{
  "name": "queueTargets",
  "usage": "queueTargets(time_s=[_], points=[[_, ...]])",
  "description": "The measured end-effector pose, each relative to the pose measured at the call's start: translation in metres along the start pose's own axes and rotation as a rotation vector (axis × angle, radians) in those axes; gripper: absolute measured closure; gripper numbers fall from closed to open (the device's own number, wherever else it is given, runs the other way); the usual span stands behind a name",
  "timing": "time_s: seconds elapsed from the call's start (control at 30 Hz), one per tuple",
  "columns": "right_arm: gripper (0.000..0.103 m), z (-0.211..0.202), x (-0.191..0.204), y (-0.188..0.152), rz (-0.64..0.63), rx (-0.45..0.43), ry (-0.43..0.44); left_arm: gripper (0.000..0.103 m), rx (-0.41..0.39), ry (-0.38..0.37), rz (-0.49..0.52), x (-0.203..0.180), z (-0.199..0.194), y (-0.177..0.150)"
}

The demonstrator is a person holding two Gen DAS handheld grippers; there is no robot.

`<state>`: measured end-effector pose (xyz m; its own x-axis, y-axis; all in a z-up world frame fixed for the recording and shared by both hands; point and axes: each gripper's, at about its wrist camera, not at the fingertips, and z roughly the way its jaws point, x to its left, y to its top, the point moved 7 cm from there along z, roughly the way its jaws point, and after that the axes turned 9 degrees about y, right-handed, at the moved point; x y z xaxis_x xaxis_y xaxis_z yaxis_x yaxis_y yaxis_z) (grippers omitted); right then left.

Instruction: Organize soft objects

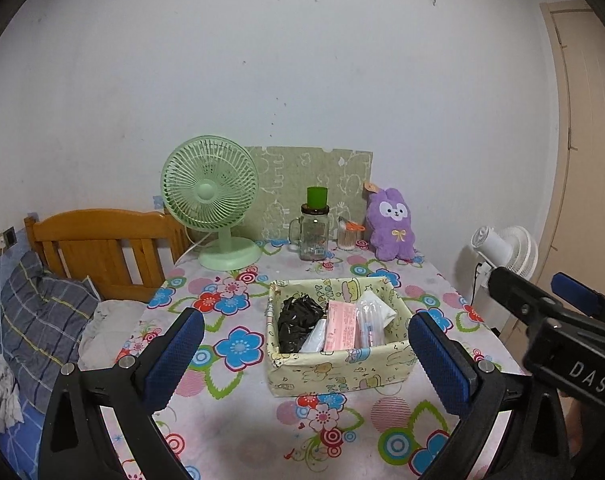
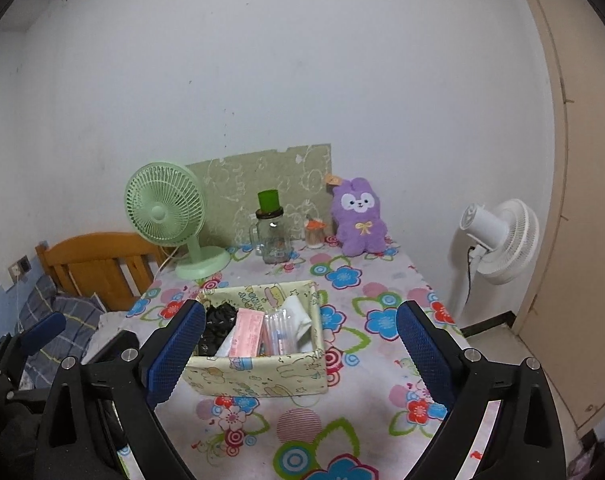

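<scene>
A pale yellow fabric box (image 1: 334, 374) (image 2: 262, 372) stands mid-table and holds a black crumpled item (image 1: 298, 322) (image 2: 218, 326), a pink packet (image 1: 340, 326) (image 2: 246, 332), clear plastic packs and a white cloth (image 1: 376, 306) (image 2: 298, 316). A purple plush toy (image 1: 392, 226) (image 2: 358, 218) sits upright at the table's far right. My left gripper (image 1: 306, 354) is open and empty, above the table's near side, its fingers on either side of the box. My right gripper (image 2: 300, 350) is open and empty, just right of the box; it also shows in the left wrist view (image 1: 550, 312).
A green desk fan (image 1: 210, 206) (image 2: 170, 216), a glass mug with green lid (image 1: 314, 226) (image 2: 271, 228) and a jar of swabs (image 1: 347, 236) (image 2: 315, 234) stand at the back. A bed with wooden headboard (image 1: 102, 248) lies left; a white floor fan (image 2: 498, 240) stands right.
</scene>
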<state>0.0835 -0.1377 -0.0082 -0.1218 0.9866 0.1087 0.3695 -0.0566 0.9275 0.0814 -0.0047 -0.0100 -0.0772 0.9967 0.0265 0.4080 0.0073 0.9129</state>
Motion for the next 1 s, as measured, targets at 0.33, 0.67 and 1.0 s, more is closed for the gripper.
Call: queueTargets(time_s=[0.33,0.67,1.0], points=[[0.005,-0.026,0.000,-0.004,-0.021,-0.029,0.004,0.000,-0.018,0.020,-0.013,0.009,-0.018,-0.006],[0.005,-0.038,0.003,-0.008,-0.045,-0.035,0.005,0.000,-0.026,0.027,-0.037,0.013,-0.026,-0.008],[0.005,-0.039,0.006,-0.007,-0.053,-0.037,0.013,0.000,-0.027,0.032,-0.046,0.013,-0.028,-0.007]])
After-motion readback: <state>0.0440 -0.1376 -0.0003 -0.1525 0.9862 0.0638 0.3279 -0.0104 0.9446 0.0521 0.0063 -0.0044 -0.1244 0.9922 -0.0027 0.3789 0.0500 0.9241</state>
